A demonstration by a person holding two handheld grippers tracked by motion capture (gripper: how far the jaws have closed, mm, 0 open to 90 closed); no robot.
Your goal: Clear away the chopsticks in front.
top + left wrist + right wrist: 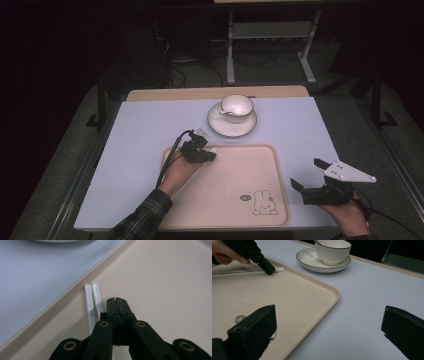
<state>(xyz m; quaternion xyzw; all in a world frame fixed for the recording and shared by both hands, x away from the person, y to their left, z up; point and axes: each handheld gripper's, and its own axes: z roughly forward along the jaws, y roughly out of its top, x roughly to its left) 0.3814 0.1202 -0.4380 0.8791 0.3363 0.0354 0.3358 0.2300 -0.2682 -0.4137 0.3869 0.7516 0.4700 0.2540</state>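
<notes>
While the left claw [209, 154] sits clenched, jaws pressed together on nothing, over the far left corner of the beige tray [250, 170], a pair of white chopsticks [93, 302] lies just beside it along the tray's rim. On the lavender tabletop [150, 130] past the tray, a white cup [236, 105] rests on its saucer [231, 126]. Right of the tray, the right claw [307, 174] hangs released, jaws wide apart.
</notes>
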